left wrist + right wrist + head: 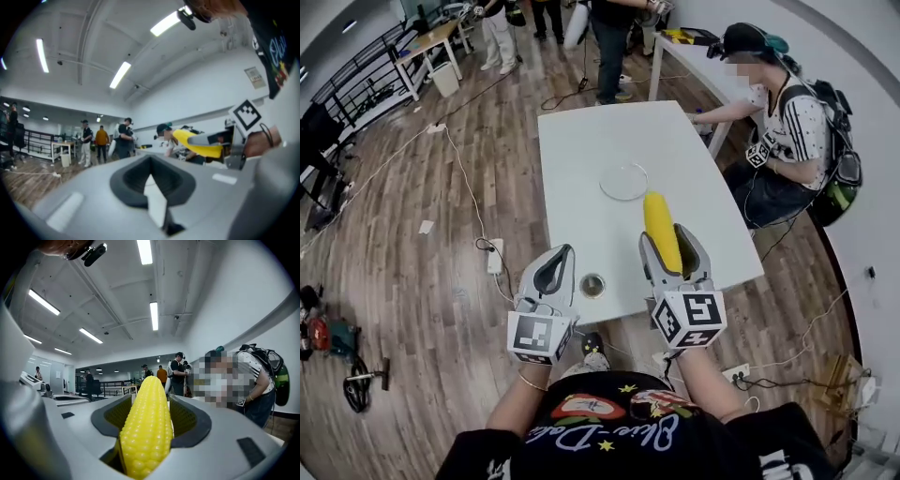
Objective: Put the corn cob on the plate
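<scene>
In the head view, the right hand-held gripper (675,248) is squeezed tight on the corn cob (661,225). The yellow cob sticks out past the jaw tips and points at the clear plate (624,181). The plate sits further out on the white surface (581,141), apart from the cob. The left hand-held gripper (551,272) is closed with nothing in it, near a small round thing (592,285).

In the left gripper view, its jaws are together and hold nothing. The cob (197,143) shows off to the right.

In the right gripper view, the cob (147,427) lies straight between the two jaws, pinched on both sides.
</scene>
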Action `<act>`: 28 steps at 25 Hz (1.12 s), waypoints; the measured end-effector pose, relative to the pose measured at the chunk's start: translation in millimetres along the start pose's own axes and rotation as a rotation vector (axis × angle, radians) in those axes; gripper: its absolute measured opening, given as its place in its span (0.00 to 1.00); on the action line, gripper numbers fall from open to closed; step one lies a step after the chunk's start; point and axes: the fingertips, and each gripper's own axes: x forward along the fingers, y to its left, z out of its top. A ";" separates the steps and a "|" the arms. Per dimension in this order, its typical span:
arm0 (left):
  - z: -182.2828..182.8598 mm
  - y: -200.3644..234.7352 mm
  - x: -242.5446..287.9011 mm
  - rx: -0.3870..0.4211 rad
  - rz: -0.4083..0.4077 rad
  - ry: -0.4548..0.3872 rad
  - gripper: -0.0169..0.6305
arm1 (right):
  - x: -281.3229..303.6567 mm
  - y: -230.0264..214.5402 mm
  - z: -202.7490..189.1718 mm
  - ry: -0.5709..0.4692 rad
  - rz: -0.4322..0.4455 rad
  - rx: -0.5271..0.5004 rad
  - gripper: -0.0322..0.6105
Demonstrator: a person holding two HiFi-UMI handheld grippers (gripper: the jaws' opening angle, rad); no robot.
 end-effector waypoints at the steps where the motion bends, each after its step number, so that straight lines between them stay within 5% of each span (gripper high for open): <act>1: -4.5 12.3 10.4 -0.012 0.004 0.011 0.01 | 18.9 -5.3 -4.3 0.015 -0.009 0.005 0.46; 5: -23.7 33.9 53.5 -0.044 0.012 0.064 0.01 | 80.5 -43.7 -17.6 0.079 -0.047 0.041 0.46; 13: -10.6 39.2 121.0 -0.053 0.053 0.038 0.01 | 196.4 -111.5 -65.1 0.259 -0.043 0.094 0.46; 28: -45.8 81.9 128.9 -0.116 0.183 0.145 0.01 | 314.9 -120.7 -181.0 0.621 0.015 0.005 0.46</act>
